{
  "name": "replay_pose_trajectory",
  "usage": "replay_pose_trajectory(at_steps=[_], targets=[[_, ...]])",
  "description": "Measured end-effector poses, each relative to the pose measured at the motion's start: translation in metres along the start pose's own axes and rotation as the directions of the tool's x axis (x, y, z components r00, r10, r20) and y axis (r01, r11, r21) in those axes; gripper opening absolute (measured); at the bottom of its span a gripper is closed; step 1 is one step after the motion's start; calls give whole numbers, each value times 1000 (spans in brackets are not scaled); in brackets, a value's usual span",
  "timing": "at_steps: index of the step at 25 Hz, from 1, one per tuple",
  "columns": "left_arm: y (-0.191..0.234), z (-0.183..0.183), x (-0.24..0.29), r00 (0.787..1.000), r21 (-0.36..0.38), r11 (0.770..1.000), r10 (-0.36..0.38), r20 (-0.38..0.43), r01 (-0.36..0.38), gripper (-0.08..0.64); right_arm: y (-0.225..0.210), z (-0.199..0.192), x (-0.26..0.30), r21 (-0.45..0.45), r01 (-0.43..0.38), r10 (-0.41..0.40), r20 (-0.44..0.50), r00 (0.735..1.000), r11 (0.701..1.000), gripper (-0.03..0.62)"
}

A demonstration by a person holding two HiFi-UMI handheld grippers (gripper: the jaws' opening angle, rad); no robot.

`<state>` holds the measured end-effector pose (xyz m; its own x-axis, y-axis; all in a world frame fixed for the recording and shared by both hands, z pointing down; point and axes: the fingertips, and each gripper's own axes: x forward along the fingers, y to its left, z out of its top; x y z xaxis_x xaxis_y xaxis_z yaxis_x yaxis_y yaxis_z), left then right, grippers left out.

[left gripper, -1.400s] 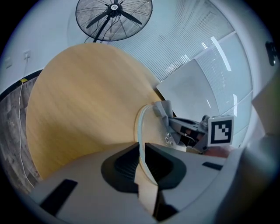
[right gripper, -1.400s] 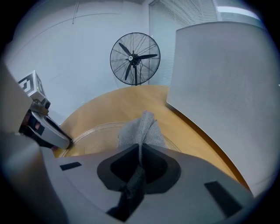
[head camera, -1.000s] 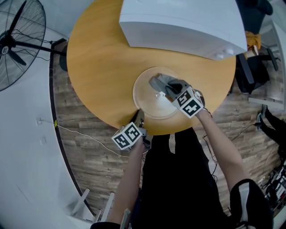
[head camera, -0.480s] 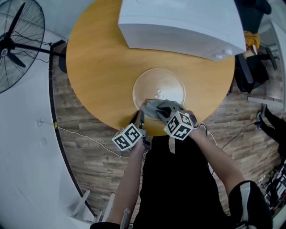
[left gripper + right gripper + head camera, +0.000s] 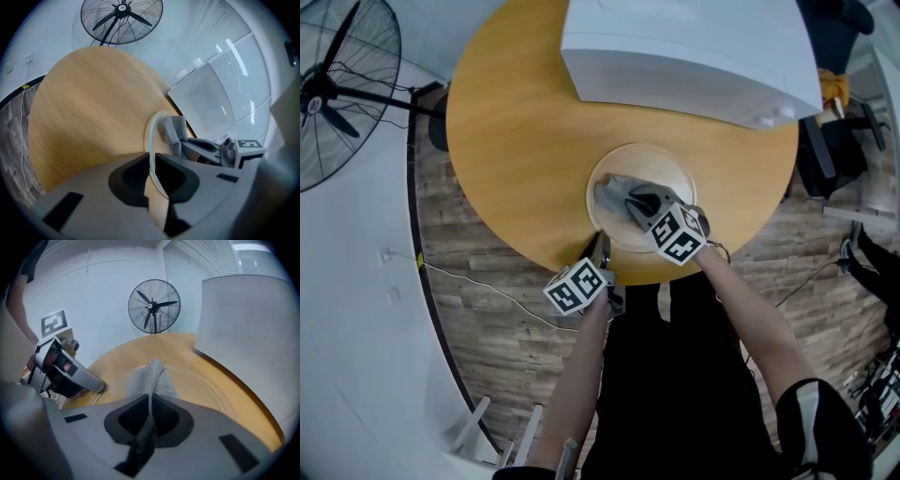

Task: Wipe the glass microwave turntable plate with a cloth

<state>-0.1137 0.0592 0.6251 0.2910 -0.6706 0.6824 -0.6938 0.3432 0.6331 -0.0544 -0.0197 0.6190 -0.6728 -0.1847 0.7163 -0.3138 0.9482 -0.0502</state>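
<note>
Rim pinned, cloth on glass.
On the round counter [image 5: 516,141], before the white microwave [image 5: 694,47], lies the glass turntable plate [image 5: 661,161]. The fingers of the left gripper [image 5: 151,172] clamp its near rim, likely to stop it sliding. Those of the right gripper [image 5: 149,416] are closed tight on the grey cloth [image 5: 151,376], which rests on the glass for wiping.

Cloth [image 5: 615,193] on plate [image 5: 662,165] — plate before microwave [image 5: 694,56].
</note>
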Motion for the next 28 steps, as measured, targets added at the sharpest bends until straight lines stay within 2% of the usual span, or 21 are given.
replay_pose_trajectory(at_steps=[5,11,14,21,24,28], targets=[[0,-2,0,1000,-6,1000,-4,-5,4,35,-48,-2,-5,48,125,-125,-6,992,991,31],[1,-2,1,1000,4,1000,3,0,-3,35,-81,-10,-32,116,270,-265,-57,962,956,29],[0,-3,1,1000,0,1000,-5,-1,5,37,-80,-4,-57,186,291,-294,-11,956,938,29],[-1,-2,0,1000,-5,1000,-14,15,14,49,-63,3,-124,270,303,-332,66,941,914,29],[0,-3,-1,1000,-16,1000,13,16,-13,60,-54,6,-149,323,292,-342,110,933,900,29],[-3,-3,-10,996,-19,996,85,32,-84,86,-42,18,-179,342,254,-330,187,925,905,29]])
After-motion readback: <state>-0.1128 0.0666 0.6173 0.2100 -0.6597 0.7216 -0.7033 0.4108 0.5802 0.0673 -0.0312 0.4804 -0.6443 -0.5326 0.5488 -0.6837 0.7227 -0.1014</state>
